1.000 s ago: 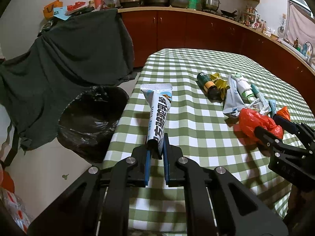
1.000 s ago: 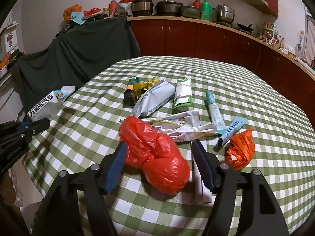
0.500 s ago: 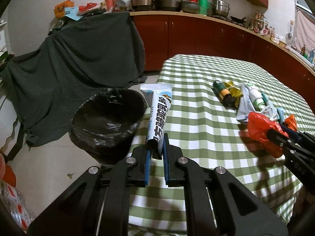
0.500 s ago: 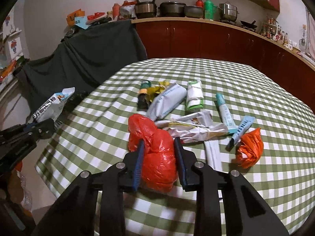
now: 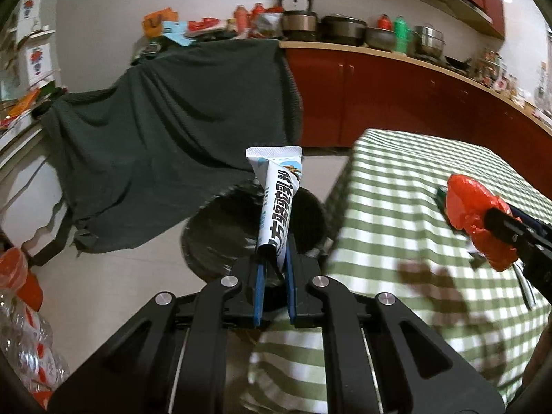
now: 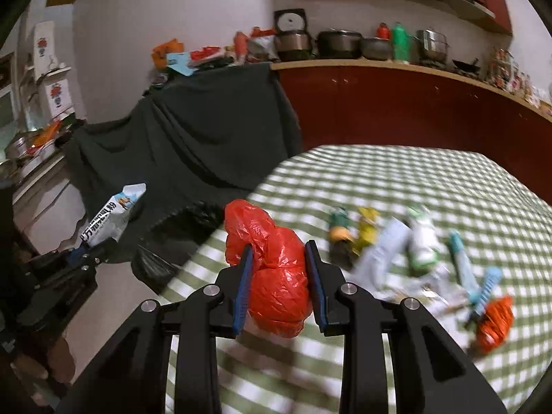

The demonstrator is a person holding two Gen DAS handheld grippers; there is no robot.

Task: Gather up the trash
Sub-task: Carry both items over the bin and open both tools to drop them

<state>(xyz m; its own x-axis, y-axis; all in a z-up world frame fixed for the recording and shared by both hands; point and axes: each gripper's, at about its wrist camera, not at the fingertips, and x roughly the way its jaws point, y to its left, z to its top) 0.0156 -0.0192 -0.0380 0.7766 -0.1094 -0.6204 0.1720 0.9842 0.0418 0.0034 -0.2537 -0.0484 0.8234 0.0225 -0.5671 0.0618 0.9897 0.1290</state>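
My left gripper (image 5: 274,260) is shut on a white tube (image 5: 277,203) with black lettering, held upright over the black-lined trash bin (image 5: 220,241) on the floor left of the table. The right wrist view shows that tube (image 6: 110,219) at the far left. My right gripper (image 6: 279,258) is shut on a crumpled red plastic bag (image 6: 272,269), lifted off the green checked tablecloth (image 6: 431,362) near the table's left edge. In the left wrist view the red bag (image 5: 476,220) hangs at the right in the right gripper's fingers (image 5: 507,231).
Several pieces of trash lie blurred on the table: a small bottle (image 6: 339,233), a yellow wrapper (image 6: 367,229), white pouches (image 6: 421,241), a teal tube (image 6: 460,255) and an orange bag (image 6: 495,321). A dark cloth (image 5: 165,145) drapes furniture behind the bin. Red cabinets (image 5: 396,100) line the back wall.
The right gripper closed on the red bag and lifted it toward the table's left edge. The left gripper carried the tube off the table to above the bin.
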